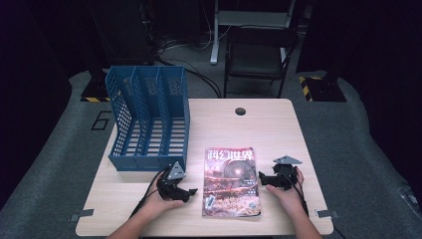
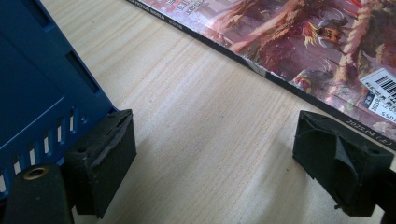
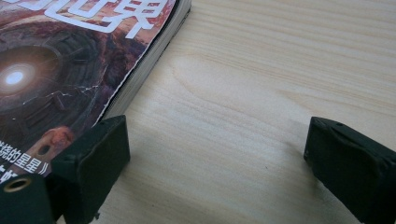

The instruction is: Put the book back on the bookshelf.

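Observation:
A magazine (image 1: 231, 181) with a reddish cover lies flat near the table's front edge. My left gripper (image 1: 185, 192) rests on the table just left of it, jaws wide open over bare wood; the magazine's spine edge (image 2: 261, 70) runs past its right jaw. My right gripper (image 1: 264, 178) sits at the magazine's right side, open, its left jaw close by the page edge (image 3: 140, 74). Nothing is between either pair of jaws.
A blue perforated file rack (image 1: 149, 119) with three slots stands at the table's left, its front corner (image 2: 42, 93) right beside my left gripper. A cable hole (image 1: 240, 111) is at the table's back. A chair (image 1: 259, 55) stands beyond the table.

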Tool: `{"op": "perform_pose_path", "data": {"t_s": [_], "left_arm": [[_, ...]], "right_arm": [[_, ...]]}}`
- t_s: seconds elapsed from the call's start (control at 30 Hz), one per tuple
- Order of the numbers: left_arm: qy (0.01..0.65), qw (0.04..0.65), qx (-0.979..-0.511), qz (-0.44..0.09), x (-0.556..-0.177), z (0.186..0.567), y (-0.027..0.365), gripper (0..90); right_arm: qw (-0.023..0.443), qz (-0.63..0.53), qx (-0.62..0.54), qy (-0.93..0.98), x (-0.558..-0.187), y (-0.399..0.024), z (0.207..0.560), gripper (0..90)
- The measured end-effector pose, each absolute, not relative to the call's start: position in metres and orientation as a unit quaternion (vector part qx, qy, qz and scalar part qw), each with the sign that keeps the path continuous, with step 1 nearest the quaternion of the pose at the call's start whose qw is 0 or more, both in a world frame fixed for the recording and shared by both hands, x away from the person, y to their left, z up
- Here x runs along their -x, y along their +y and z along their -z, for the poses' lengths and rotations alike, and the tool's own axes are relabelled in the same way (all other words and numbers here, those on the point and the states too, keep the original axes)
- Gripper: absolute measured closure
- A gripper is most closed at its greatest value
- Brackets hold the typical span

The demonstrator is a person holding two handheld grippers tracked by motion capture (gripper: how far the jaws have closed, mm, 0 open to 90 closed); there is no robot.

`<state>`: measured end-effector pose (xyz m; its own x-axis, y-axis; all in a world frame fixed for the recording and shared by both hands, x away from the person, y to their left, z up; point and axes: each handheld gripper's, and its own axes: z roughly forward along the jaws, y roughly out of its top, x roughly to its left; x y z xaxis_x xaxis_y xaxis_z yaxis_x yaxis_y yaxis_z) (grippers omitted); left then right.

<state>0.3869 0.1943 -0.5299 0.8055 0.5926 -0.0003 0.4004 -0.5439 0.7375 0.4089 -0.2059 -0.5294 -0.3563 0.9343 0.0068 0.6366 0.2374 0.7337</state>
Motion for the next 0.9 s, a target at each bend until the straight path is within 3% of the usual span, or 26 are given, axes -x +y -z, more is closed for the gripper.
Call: {"op": "perform_pose_path", "data": {"t_s": [0.9], "left_arm": [[0.281, 0.374, -0.875, -0.122, -0.3855, 0.5294, 0.1928, 10.8]], "right_arm": [[0.225, -0.332, -0.523, 0.752, -0.4071, -0.2054, 0.5291, 8.4]]}}
